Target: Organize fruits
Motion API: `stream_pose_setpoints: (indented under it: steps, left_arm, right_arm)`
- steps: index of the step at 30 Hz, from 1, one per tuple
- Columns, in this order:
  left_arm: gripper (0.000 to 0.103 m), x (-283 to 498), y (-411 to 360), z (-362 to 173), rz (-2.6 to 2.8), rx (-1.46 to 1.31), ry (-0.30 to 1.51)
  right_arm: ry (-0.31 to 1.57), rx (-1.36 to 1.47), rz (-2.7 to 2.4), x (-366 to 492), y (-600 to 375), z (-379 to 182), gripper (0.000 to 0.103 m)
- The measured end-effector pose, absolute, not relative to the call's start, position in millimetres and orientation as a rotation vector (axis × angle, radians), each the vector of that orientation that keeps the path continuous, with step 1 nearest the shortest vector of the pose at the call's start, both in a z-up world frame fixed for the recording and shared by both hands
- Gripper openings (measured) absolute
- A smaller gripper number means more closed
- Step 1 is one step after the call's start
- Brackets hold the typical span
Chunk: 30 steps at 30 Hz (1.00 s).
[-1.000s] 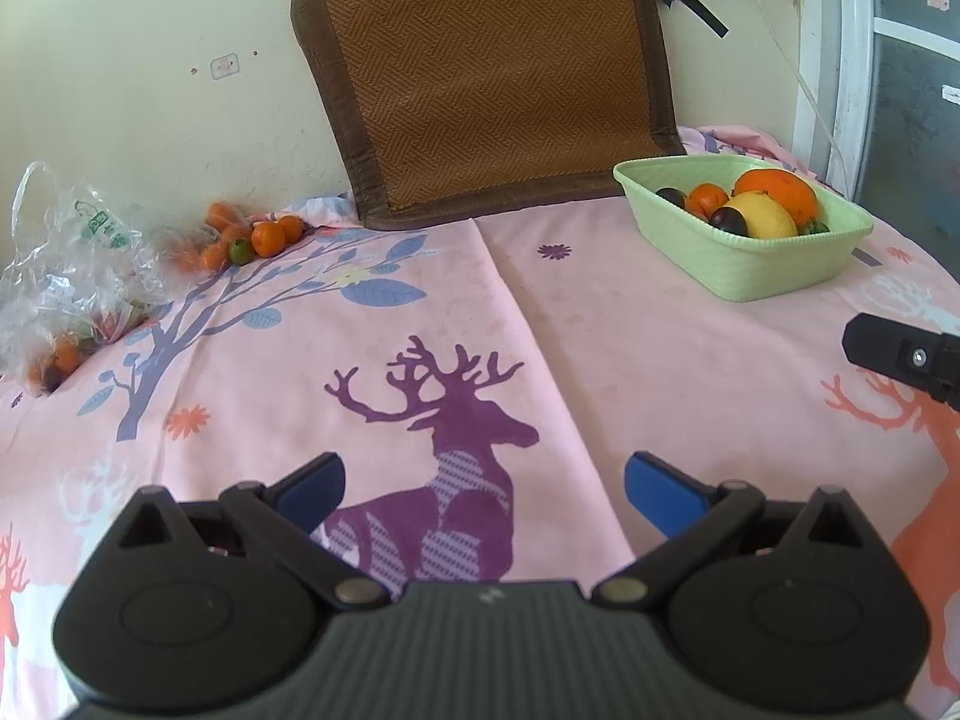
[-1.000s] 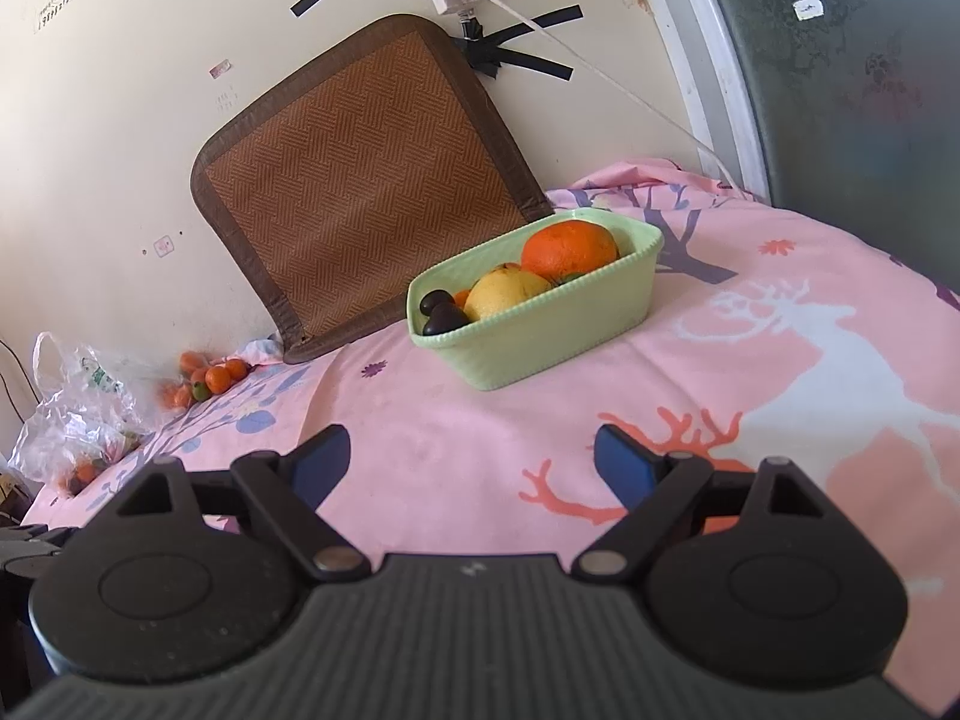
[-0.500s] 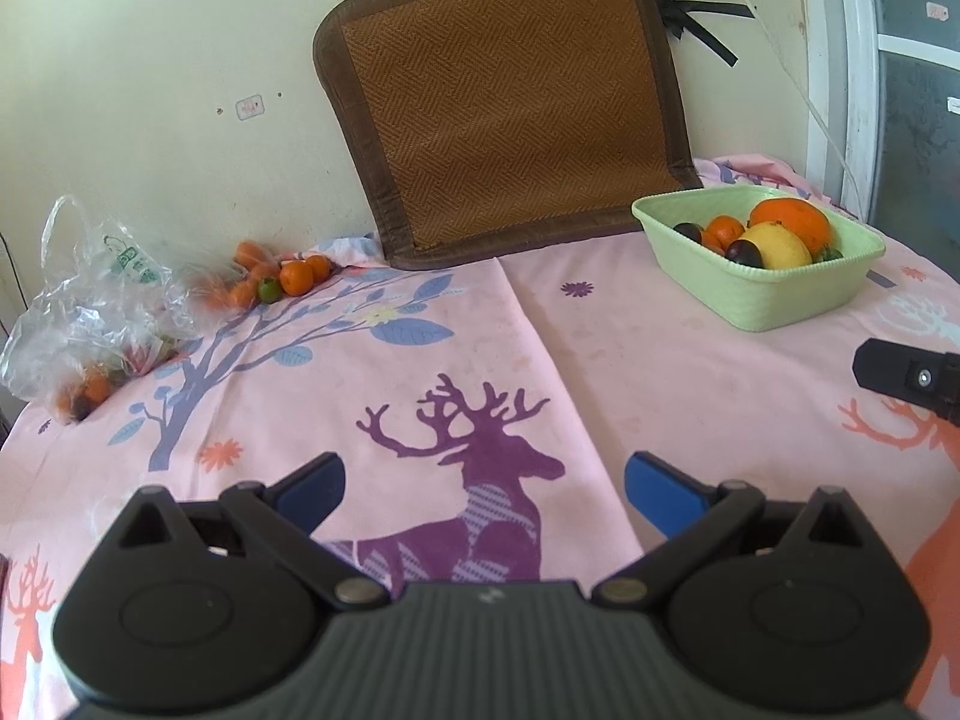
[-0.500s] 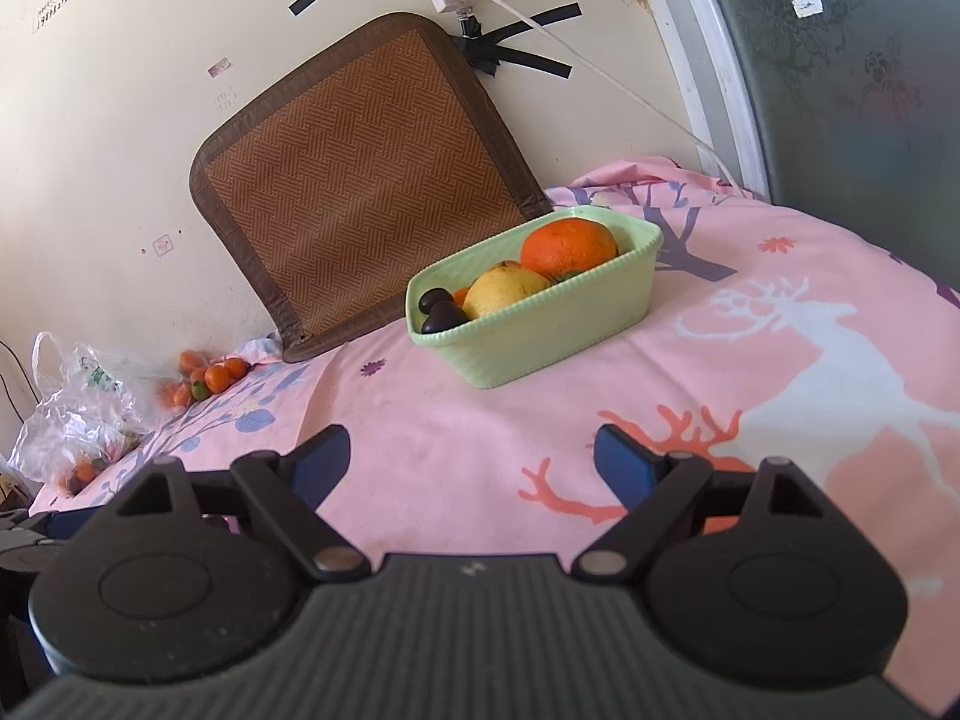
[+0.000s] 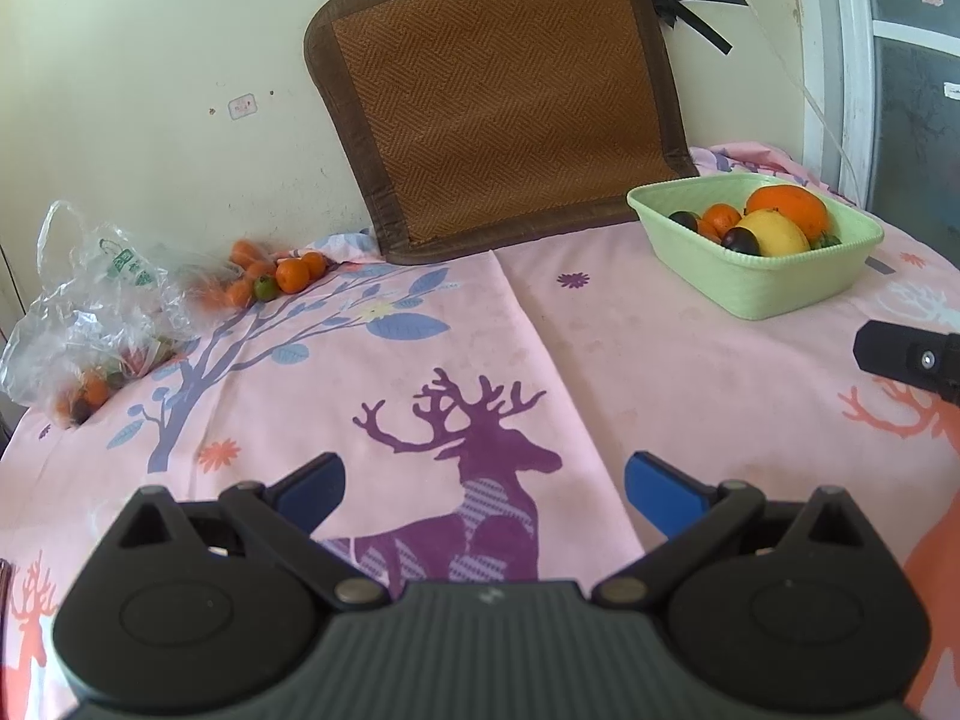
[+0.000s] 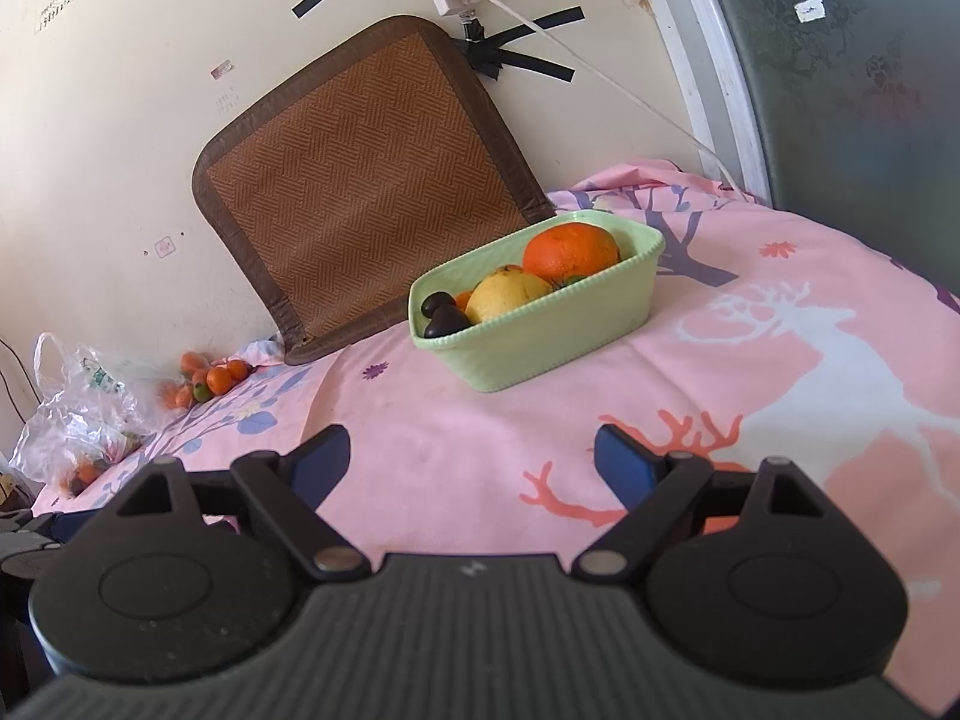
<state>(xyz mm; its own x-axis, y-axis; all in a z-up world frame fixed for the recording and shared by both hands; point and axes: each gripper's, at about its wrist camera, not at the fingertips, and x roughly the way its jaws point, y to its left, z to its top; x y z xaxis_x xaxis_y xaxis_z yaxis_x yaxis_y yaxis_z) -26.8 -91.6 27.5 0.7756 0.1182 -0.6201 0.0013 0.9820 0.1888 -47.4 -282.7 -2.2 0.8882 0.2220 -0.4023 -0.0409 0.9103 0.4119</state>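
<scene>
A pale green basket (image 5: 774, 282) (image 6: 558, 336) stands on the pink cloth at the right, holding a large orange (image 6: 570, 252), a yellow fruit (image 6: 504, 297), dark plums (image 6: 444, 318) and a small orange (image 5: 720, 217). Loose small oranges and one green fruit (image 5: 282, 279) (image 6: 210, 381) lie at the far left by the wall. My left gripper (image 5: 483, 483) is open and empty above the purple deer print. My right gripper (image 6: 471, 459) is open and empty, short of the basket; part of it shows at the right edge of the left wrist view (image 5: 906, 354).
A clear plastic bag (image 5: 90, 312) (image 6: 78, 414) with more small fruit lies at the left edge of the table. A brown woven mat (image 5: 504, 90) leans on the wall behind. A window frame and cable (image 6: 690, 60) are at the far right.
My left gripper has drawn back and tilted up, so the basket and loose oranges sit lower and farther in its view. The right gripper has hardly moved.
</scene>
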Motion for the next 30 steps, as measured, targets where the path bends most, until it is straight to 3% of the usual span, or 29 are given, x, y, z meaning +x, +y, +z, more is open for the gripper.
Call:
stream_pose_setpoints:
  steps: [30]
  left_arm:
    - [0.103,-22.8,-92.1,20.0,-0.004,0.151,0.737]
  right_arm:
    - [0.466,0.408,0.142,-45.5,-284.2,-4.9,0.091]
